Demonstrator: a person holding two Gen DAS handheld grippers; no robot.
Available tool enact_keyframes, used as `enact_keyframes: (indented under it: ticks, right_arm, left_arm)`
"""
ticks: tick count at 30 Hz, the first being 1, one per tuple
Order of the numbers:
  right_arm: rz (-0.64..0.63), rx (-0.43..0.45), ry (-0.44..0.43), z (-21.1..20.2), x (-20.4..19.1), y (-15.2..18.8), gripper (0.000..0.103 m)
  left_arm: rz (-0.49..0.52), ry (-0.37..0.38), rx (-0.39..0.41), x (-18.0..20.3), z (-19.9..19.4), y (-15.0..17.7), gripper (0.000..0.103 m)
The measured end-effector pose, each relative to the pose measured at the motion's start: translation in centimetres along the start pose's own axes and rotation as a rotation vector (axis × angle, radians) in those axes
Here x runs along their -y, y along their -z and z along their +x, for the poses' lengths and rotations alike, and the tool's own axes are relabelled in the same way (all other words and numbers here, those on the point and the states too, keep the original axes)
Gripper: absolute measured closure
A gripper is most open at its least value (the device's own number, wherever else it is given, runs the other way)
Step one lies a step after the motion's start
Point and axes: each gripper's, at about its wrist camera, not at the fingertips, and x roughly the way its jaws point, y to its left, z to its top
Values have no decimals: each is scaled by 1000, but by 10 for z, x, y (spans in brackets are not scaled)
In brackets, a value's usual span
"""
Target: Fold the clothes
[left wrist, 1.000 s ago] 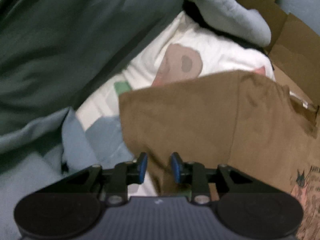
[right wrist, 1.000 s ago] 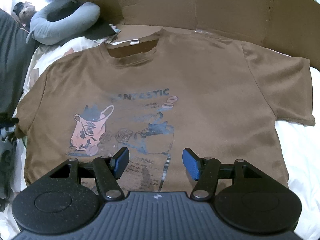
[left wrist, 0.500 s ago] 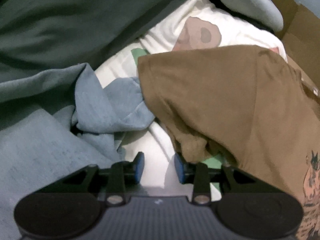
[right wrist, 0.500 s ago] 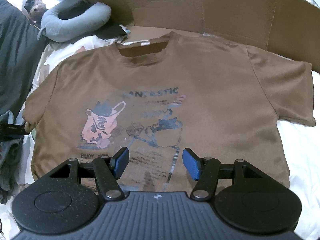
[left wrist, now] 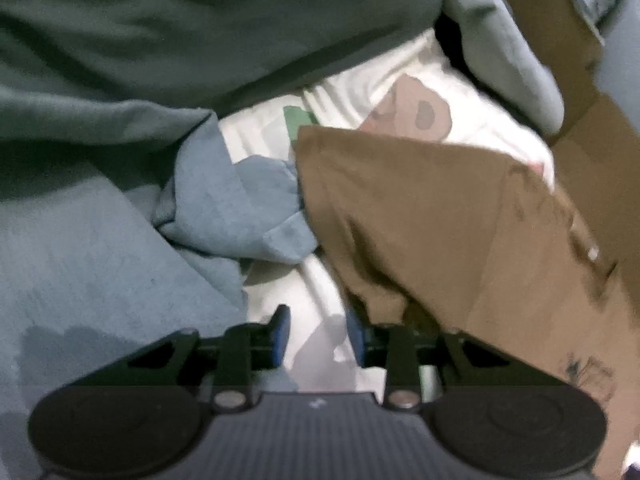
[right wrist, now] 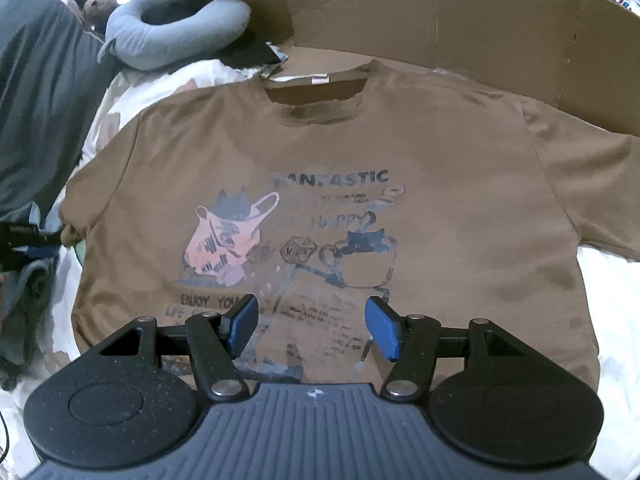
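While the brown T-shirt [right wrist: 360,152] lies flat on the bed [right wrist: 612,288], print up, left gripper [left wrist: 318,332] jaws are opening, empty, beside its sleeve [left wrist: 384,216]. Risk: pinching the blue cloth [left wrist: 240,204] alongside, or bedsheet. Right gripper [right wrist: 312,326] jaws open, empty, above the hem.

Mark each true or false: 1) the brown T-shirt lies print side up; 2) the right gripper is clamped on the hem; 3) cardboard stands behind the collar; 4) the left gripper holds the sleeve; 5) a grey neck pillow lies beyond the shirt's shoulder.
1) True: the brown T-shirt lies flat with its print facing up.
2) False: the right gripper is open above the lower print, pinching nothing.
3) True: cardboard stands behind the collar.
4) False: the left gripper has its jaws opening with only white sheet between them; the sleeve lies beside it.
5) True: the grey neck pillow lies there.
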Motion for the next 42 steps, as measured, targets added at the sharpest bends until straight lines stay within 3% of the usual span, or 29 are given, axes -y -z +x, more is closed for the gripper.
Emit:
enact_keyframes:
  ticks: [13, 23, 29, 32, 36, 42]
  right_arm:
    - [1, -24, -2, 7, 0, 3, 37]
    - [6, -30, 0, 8, 4, 5, 37]
    - [-2, -37, -1, 10, 3, 6, 37]
    - [-3, -36, 1, 10, 3, 5, 37]
    - [0, -34, -6, 10, 2, 3, 37]
    - [0, -30, -16, 9, -1, 3, 37]
  left_arm:
    - [-326, 138, 44, -20, -3, 2, 64]
    - [-351, 137, 61, -18, -9, 2, 64]
    - [-348, 113, 11, -10, 12, 2, 66]
    - [-400, 126, -16, -13, 19, 7, 71]
    - [-417, 149, 8, -15, 16, 5, 99]
    - [-338, 105, 71, -5, -19, -12, 100]
